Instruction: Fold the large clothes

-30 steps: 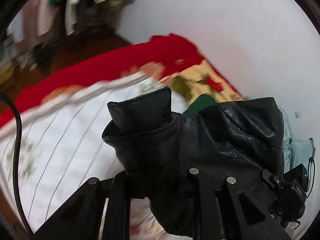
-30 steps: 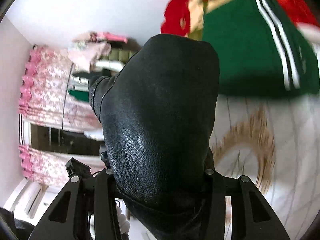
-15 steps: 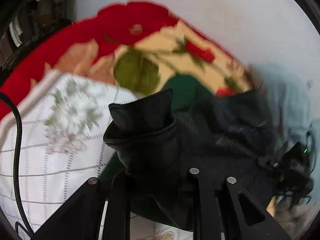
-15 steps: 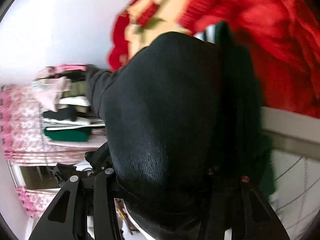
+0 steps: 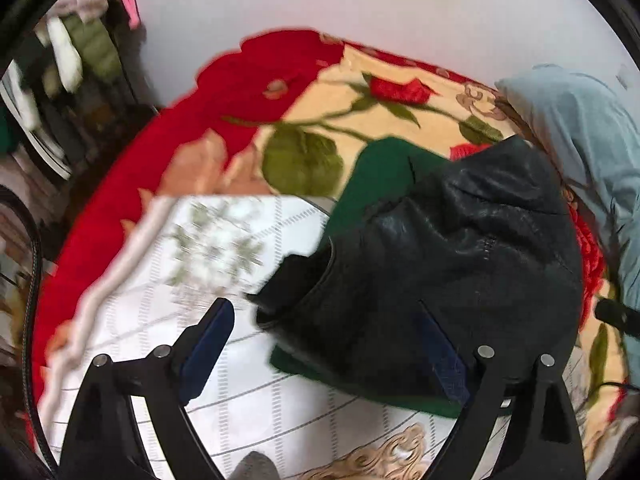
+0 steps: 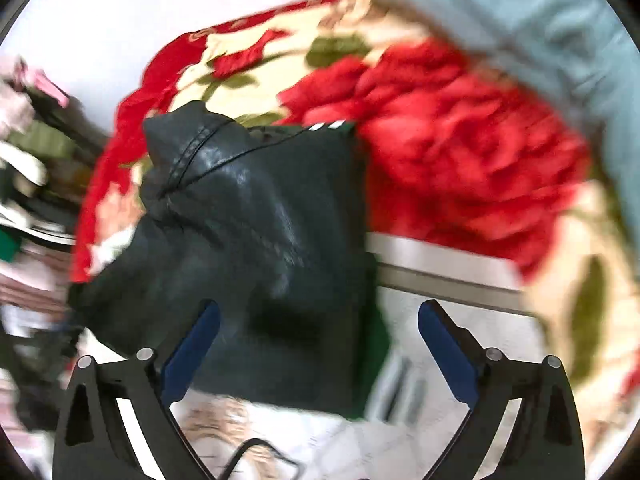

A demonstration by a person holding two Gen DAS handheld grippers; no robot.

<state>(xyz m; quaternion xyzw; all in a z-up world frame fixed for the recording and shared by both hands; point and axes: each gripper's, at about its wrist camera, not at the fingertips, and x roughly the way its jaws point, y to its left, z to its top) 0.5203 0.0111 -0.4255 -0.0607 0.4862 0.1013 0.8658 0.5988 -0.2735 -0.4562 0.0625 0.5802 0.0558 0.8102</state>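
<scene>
Resting on a green garment (image 5: 372, 184) on the bed (image 5: 224, 364): black leather jacket (image 5: 452, 264). Left gripper (image 5: 328, 344) and right gripper (image 6: 320, 340) jaws both spread wide, gripping nothing.

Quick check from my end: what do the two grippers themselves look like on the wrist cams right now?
Both match. The left gripper and right gripper have black angular frames with triangular cut-outs and round silver bolts at the joints. Their fingers carry dark blue pads on the inner faces. A black cable runs along the left view's edge, and a thin black cable shows at the bottom of the right view.
</scene>
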